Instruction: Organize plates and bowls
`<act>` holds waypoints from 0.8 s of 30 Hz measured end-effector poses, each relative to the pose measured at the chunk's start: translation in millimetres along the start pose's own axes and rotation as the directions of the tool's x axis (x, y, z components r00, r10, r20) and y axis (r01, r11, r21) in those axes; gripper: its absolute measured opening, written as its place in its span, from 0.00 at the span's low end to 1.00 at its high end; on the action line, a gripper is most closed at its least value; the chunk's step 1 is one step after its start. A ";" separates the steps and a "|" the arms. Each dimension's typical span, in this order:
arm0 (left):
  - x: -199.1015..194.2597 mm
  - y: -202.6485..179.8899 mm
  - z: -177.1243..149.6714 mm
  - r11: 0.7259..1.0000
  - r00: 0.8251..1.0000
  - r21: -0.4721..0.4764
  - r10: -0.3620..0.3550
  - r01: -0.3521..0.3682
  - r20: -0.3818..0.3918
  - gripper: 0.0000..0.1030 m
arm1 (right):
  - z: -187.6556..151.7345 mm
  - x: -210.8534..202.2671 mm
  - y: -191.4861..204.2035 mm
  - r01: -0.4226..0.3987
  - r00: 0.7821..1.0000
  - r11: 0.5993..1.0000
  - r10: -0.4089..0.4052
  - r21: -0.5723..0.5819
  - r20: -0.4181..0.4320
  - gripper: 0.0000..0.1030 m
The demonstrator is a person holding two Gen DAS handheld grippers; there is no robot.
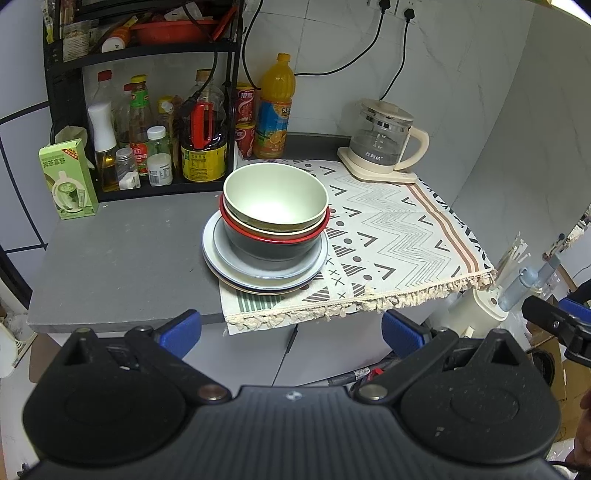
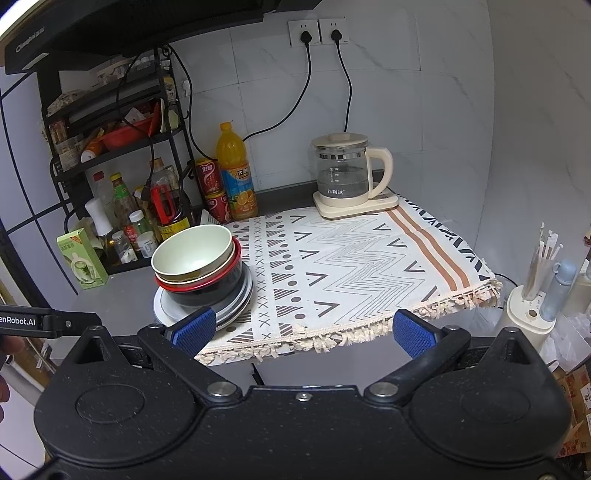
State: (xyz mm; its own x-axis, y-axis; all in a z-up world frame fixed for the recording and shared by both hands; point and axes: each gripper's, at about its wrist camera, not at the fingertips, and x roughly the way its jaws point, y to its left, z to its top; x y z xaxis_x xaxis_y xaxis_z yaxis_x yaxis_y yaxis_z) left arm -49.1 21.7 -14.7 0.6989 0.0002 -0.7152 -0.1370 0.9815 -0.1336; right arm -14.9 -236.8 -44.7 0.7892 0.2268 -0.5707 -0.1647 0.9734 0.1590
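Bowls (image 1: 275, 206) are found nested on the stacked plates (image 1: 264, 275) at the patterned cloth's (image 1: 399, 236) left edge, apparently finished, both the left gripper (image 1: 291, 328) and right gripper (image 2: 304, 330) released, empty, short of the cloth

This is a home kitchen: a black rack (image 1: 147, 55) crowded with sauce and oil bottles (image 1: 140, 122), an electric kettle (image 2: 345, 173) plugged into tiled-wall sockets (image 2: 319, 31), a juice bottle (image 1: 275, 107), and stacked bowls (image 1: 275, 210) on the grey table (image 1: 122, 258).
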 end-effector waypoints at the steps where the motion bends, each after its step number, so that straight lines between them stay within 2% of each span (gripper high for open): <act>1: 0.0 -0.1 0.0 1.000 1.000 0.002 0.000 0.000 0.000 1.00 | 0.0 0.2 0.0 0.000 1.000 1.000 0.000 -0.001 0.000 1.00; 24: 3.4 2.8 2.8 1.000 1.000 0.008 -0.001 0.001 -0.005 1.00 | 0.5 3.2 1.1 0.003 1.000 1.000 -0.003 -0.005 -0.008 1.00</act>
State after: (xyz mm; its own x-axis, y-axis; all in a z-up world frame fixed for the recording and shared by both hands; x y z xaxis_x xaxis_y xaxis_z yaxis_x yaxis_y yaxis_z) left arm -45.1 25.0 -15.6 0.6954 -0.0013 -0.7186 -0.1309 0.9830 -0.1285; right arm -12.2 -235.0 -46.0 0.7851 0.2239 -0.5774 -0.1654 0.9743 0.1529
